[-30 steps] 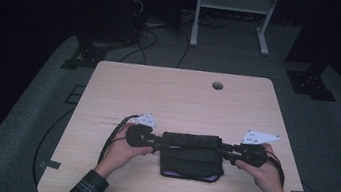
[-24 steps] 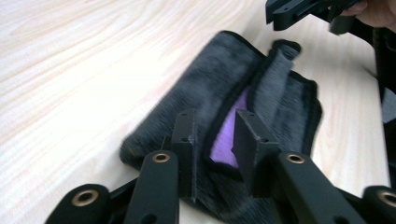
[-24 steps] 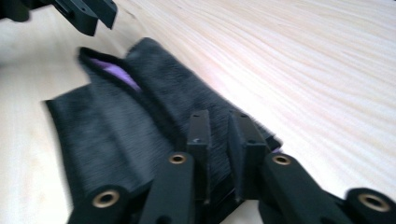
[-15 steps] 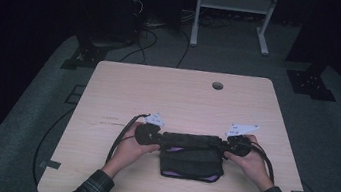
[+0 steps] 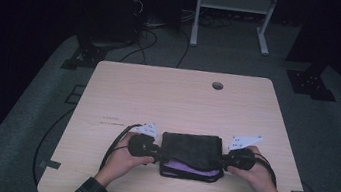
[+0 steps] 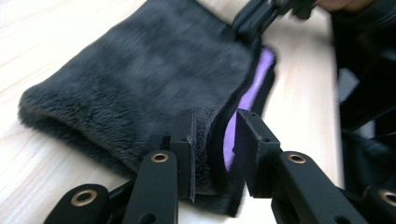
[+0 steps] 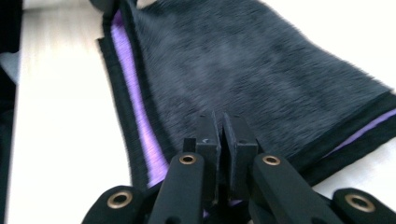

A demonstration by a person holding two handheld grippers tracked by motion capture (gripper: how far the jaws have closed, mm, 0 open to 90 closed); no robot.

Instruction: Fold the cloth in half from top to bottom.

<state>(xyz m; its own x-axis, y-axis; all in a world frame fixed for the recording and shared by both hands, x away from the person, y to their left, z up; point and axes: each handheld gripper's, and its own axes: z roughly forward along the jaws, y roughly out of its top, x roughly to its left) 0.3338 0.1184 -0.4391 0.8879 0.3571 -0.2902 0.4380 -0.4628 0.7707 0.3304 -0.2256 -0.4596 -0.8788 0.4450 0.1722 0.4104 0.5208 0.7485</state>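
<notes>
High view: dark cloth (image 5: 190, 150) w/ purple lining is laid on the table (image 5: 177, 102), btwn left gripper (image 5: 156, 150) and right gripper (image 5: 220, 159). Left gripper view: fingers (image 6: 183, 142) are seen spread, cloth edge btwn them. Right gripper view: fingers (image 7: 207, 140) are pressed together, pinching the cloth's top layer.

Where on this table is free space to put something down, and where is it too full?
The table is bare from the cloth back to the far edge with its small hole. Bare strips also run along both side edges. The near middle is crowded: the cloth lies there between the left gripper and right gripper.
</notes>
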